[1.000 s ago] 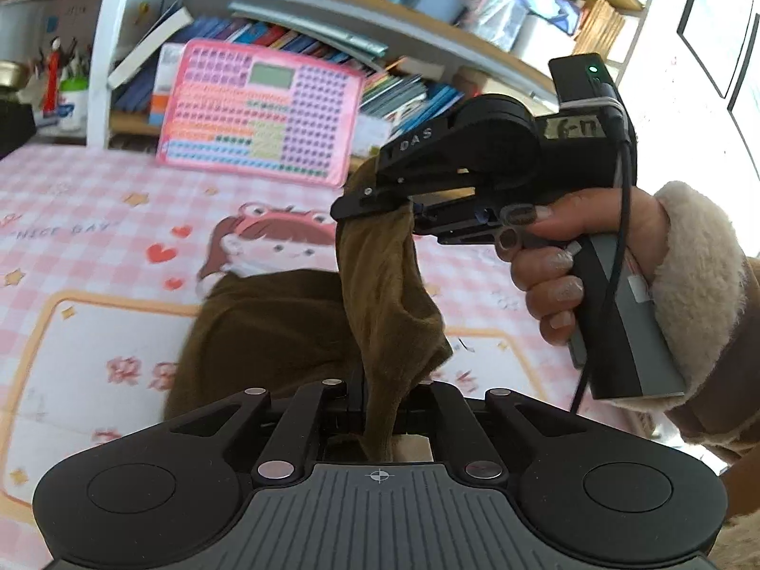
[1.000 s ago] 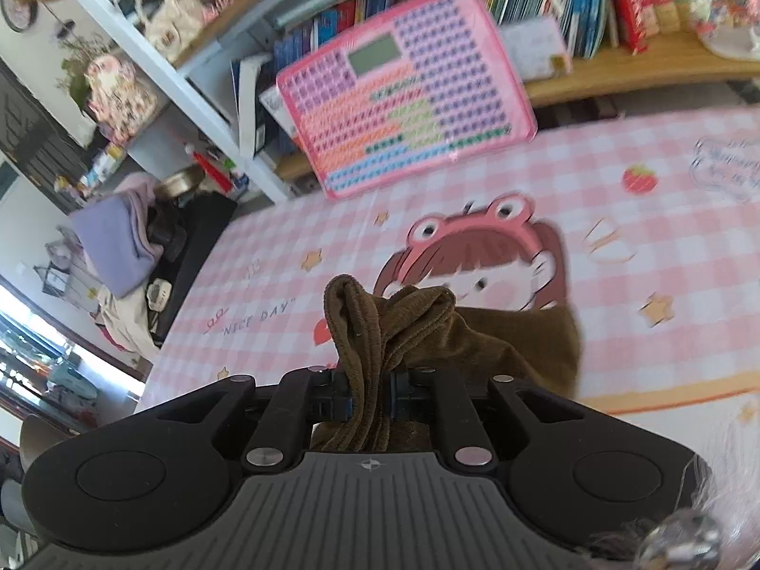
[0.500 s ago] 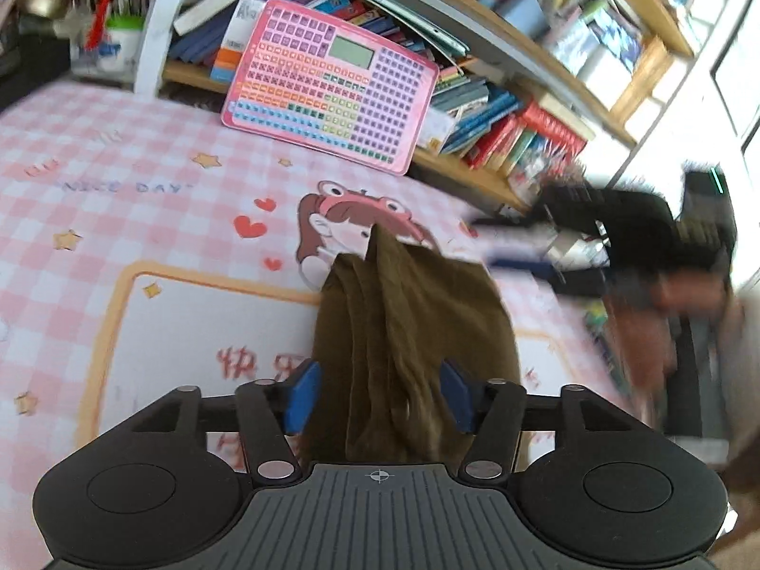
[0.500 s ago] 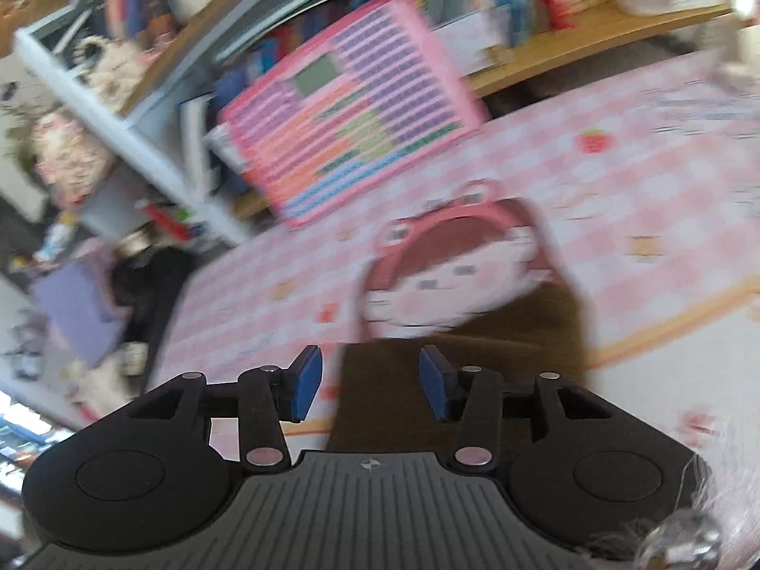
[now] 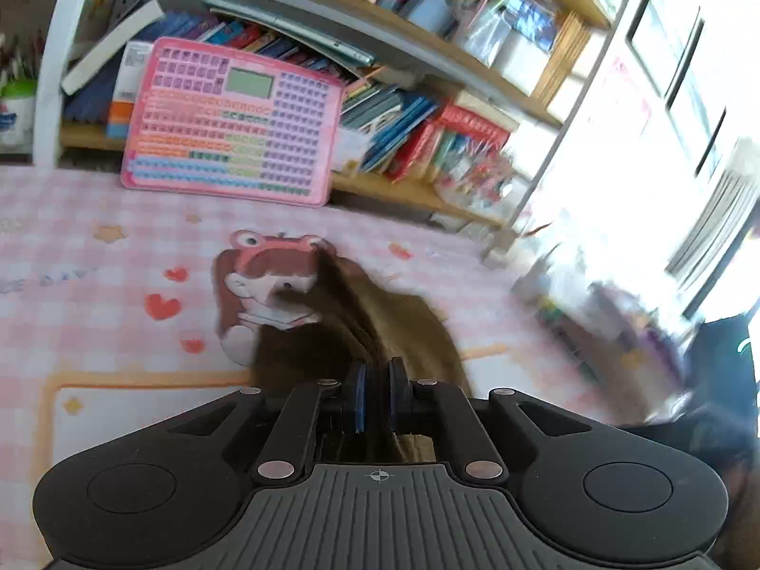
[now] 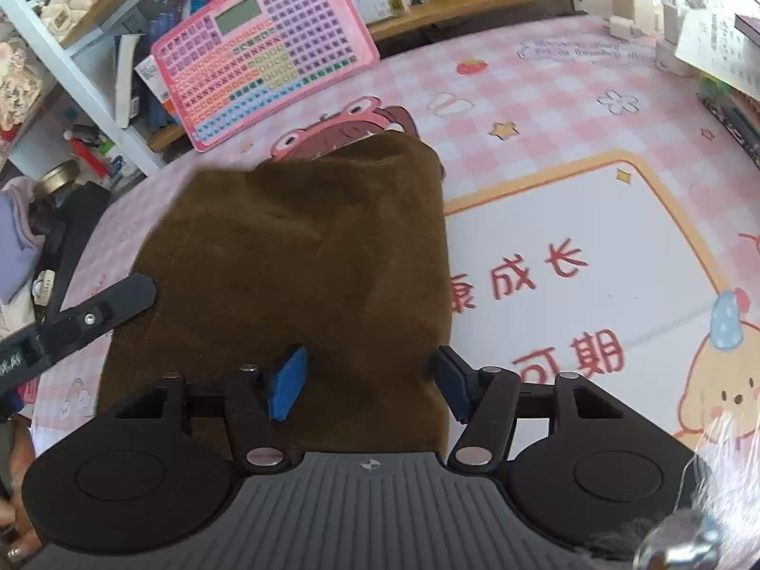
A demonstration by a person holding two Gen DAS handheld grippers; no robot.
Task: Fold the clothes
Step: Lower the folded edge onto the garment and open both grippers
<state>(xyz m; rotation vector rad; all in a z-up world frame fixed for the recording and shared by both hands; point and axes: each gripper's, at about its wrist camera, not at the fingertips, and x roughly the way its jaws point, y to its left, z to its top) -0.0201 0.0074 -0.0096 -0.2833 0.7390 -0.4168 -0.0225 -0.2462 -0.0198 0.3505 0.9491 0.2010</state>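
Note:
A brown garment lies folded and flat on the pink checked mat. My right gripper hovers over its near edge. Its jaws are opening, and its blue pads stand wide apart without pressing the cloth. In the left wrist view a ridge of the brown garment runs up into my left gripper, whose jaws are closing and pinch the fabric. One black finger of the left gripper reaches over the cloth's left edge in the right wrist view.
A pink toy keyboard leans against a crowded bookshelf at the mat's far edge. White boxes and papers sit at the far right. A person's fingertips show at the lower left.
The garment, held bunched up in both grippers a second ago, now lies flat. The right gripper let go and opened. The left opened, then shut again on a fold. Both came lower.

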